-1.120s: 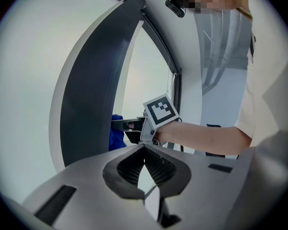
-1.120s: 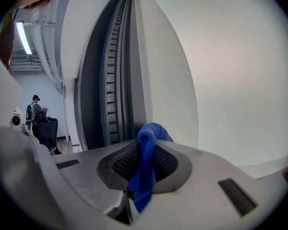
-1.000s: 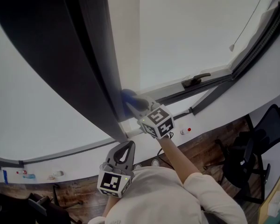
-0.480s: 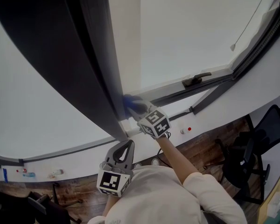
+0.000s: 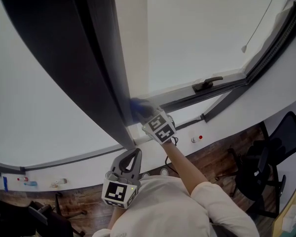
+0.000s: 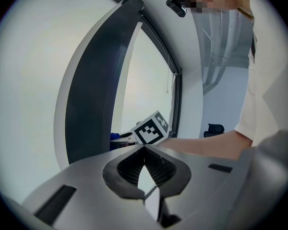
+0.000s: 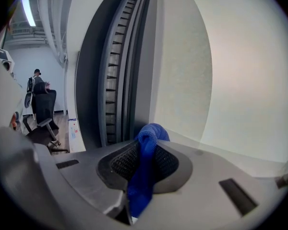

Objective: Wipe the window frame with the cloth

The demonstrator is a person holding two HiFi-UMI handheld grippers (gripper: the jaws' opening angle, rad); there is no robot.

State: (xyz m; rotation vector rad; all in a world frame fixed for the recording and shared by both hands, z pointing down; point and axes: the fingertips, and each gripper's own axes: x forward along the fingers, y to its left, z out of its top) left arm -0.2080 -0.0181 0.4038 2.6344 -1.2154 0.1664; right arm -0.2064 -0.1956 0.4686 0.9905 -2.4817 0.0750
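Note:
The dark window frame (image 5: 96, 68) runs as an upright post down from the top left. My right gripper (image 5: 144, 113) is shut on a blue cloth (image 5: 138, 106) and holds it against the foot of that post, just above the white sill (image 5: 187, 113). In the right gripper view the blue cloth (image 7: 146, 145) bunches between the shut jaws of my right gripper (image 7: 146, 152), right in front of the ribbed dark frame (image 7: 117, 75). My left gripper (image 5: 135, 154) hangs lower, near the person's chest, shut and holding nothing. From its own view my left gripper (image 6: 144, 150) points at the frame (image 6: 93, 90).
A black window handle (image 5: 207, 84) sits on the lower frame to the right. A blind cord (image 5: 259, 26) hangs at the upper right. A black office chair (image 5: 281, 137) stands on the wooden floor at the lower right. Another chair (image 7: 43, 109) and a person stand far off.
My right gripper has shifted a little to the left and its marker cube has turned, with the cloth kept against the post's foot. The left gripper has stayed in place.

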